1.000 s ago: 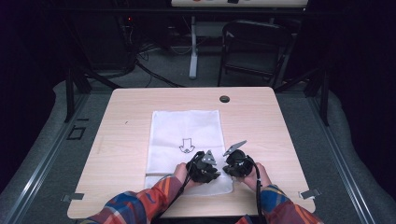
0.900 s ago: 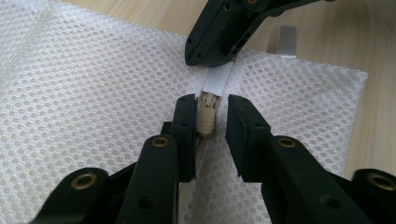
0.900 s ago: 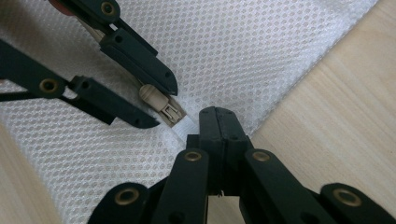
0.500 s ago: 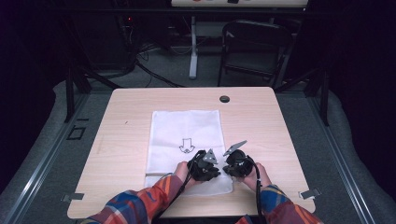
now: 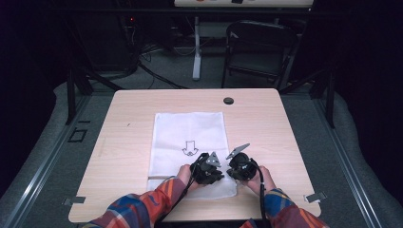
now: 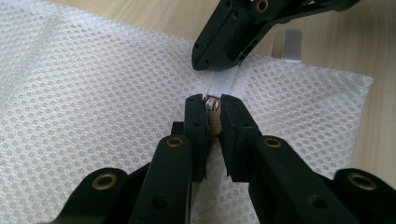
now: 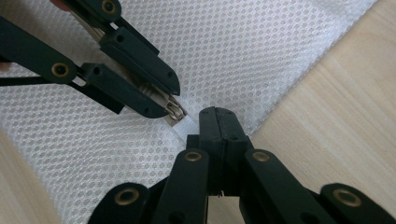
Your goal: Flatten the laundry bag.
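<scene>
A white mesh bag with a black arrow print lies flat on the wooden table. Both grippers meet at its near right corner, over the zipper. My left gripper is shut on the small metal zipper pull, which sits between its pads. In the right gripper view the left gripper comes in from the upper left with the pull at its tips. My right gripper is shut, pinching the white zipper tape at the bag's edge, a short gap from the pull. From above, the left gripper and the right gripper nearly touch.
A black round grommet sits at the table's far edge. A dark chair and a stand's leg stand beyond the table. Small metal brackets stick out at the table's near corners. Bare wood lies to either side of the bag.
</scene>
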`<state>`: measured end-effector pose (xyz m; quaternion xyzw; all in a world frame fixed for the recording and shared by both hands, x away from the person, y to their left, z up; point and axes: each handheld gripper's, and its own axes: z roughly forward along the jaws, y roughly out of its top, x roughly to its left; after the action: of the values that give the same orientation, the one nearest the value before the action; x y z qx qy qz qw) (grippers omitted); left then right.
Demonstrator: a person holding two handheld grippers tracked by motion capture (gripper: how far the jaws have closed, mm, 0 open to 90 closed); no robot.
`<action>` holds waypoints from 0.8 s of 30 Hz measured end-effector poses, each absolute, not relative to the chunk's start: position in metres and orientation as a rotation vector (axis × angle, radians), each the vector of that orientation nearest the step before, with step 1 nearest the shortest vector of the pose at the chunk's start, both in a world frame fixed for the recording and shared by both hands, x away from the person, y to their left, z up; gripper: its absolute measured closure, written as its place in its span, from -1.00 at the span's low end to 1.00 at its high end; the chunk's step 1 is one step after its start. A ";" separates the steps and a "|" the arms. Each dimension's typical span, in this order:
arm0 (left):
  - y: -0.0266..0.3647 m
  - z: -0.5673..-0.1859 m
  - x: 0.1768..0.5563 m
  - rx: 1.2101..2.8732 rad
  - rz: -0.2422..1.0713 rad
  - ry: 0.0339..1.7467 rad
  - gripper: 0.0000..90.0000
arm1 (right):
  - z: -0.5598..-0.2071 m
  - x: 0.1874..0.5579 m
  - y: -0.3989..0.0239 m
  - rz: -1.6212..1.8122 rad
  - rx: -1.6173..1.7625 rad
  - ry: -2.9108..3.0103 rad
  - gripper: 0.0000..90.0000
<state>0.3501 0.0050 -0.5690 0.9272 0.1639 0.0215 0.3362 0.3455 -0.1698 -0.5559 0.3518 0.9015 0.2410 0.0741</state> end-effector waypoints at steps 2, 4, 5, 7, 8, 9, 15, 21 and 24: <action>0.005 -0.570 0.350 2.410 0.056 0.428 0.81 | -0.555 0.345 -0.170 0.746 1.055 2.710 1.00; 0.006 -0.570 0.350 2.410 0.052 0.429 0.81 | -0.555 0.345 -0.170 0.759 1.055 2.716 1.00; 0.006 -0.570 0.350 2.410 0.056 0.426 0.81 | -0.555 0.345 -0.169 0.765 1.047 2.728 1.00; 0.006 -0.570 0.350 2.408 0.059 0.427 0.81 | -0.556 0.344 -0.167 0.749 1.033 2.739 1.00; 0.006 -0.570 0.349 2.409 0.062 0.427 0.81 | -0.556 0.344 -0.167 0.757 1.034 2.744 1.00; 0.005 -0.571 0.349 2.405 0.062 0.429 0.81 | -0.556 0.345 -0.168 0.748 1.034 2.744 1.00; 0.005 -0.569 0.348 2.427 0.073 0.424 0.81 | -0.557 0.344 -0.169 0.755 1.034 2.743 1.00; 0.005 -0.569 0.348 2.435 0.071 0.422 0.81 | -0.558 0.344 -0.170 0.782 1.054 2.740 1.00; 0.005 -0.569 0.348 2.436 0.066 0.422 0.81 | -0.558 0.344 -0.170 0.768 1.034 2.742 1.00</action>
<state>0.3483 0.0053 -0.5685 0.9305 0.1611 0.0253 0.3280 0.3444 -0.1705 -0.5581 0.3408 0.9037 0.2532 0.0558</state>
